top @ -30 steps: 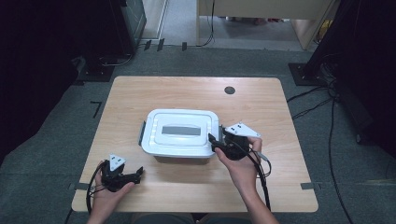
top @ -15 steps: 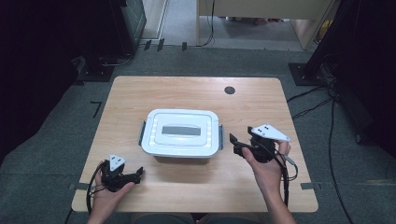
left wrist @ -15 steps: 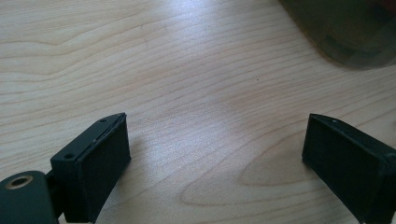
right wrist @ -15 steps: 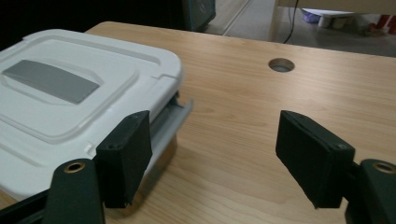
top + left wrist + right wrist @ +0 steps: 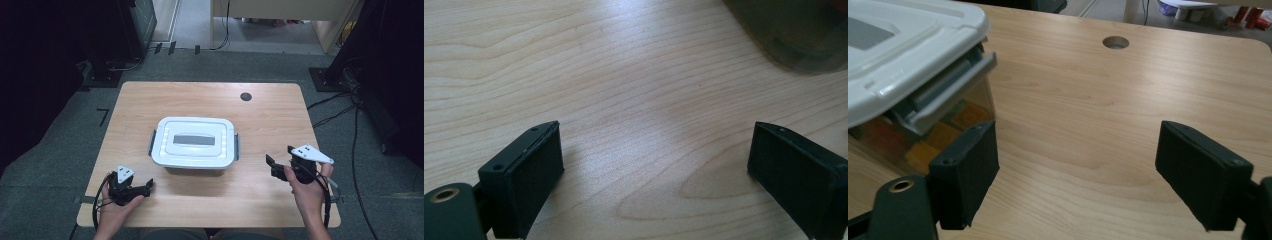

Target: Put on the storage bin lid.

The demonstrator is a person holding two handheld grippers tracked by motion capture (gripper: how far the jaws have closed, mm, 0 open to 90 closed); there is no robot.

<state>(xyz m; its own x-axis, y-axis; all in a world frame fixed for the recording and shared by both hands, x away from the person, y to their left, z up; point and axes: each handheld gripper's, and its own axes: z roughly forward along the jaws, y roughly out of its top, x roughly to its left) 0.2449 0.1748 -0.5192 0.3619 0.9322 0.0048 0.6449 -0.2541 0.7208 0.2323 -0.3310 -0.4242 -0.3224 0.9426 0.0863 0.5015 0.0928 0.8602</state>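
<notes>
Right gripper view reveals box (image 5: 908, 65) latch (image 5: 948, 82) unclipped.

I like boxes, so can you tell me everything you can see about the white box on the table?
The storage box sits flat near the middle of the wooden table. It looks like plastic: a white rounded lid with a grey panel on top, and grey latches at both short ends. The lid is on. Its see-through lower walls show blurry orange and yellow shapes inside. Nothing touches it except the table; both grippers are away from it.
</notes>
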